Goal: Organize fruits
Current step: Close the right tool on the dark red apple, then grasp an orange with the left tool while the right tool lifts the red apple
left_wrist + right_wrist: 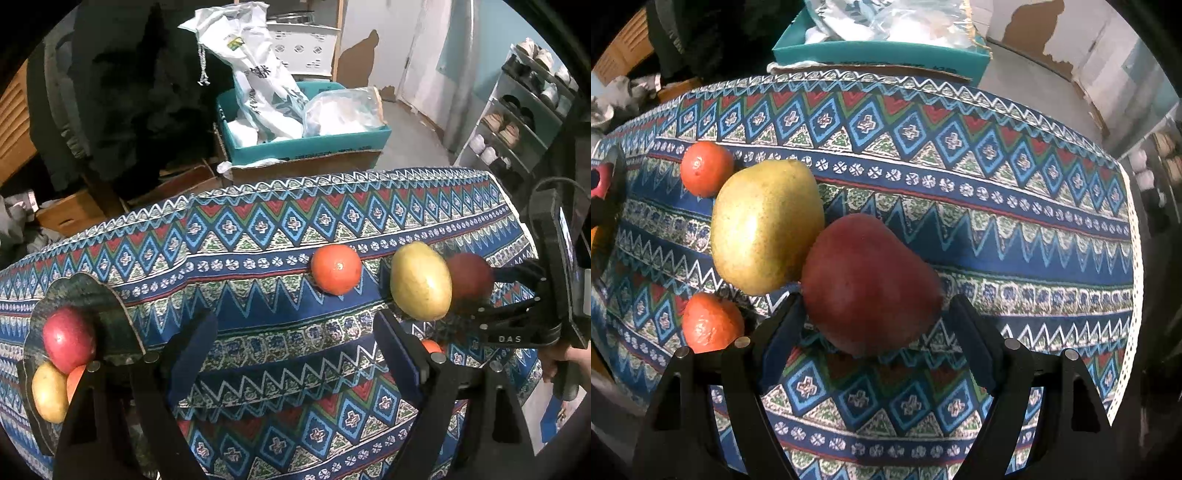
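A dark plate [110, 306] at the left of the patterned tablecloth [280, 354] holds a red apple [68, 341], a yellow fruit [48, 391] and a bit of an orange one. My left gripper [291, 350] is open and empty over the cloth. On the cloth lie an orange [335, 268], a yellow pear [421, 280] and a red pear [469, 275]. My right gripper [875, 328] is open around the red pear [868, 280], which lies on the cloth and touches the yellow pear [764, 225]. Two oranges [705, 168] [711, 323] lie left of it.
Behind the table stands a teal box [306, 144] with white plastic bags [258, 74] on cardboard cartons. A shoe rack [524, 118] stands at the right. Dark clothing [122, 92] hangs at the left. The table's far edge [923, 79] and right edge are near.
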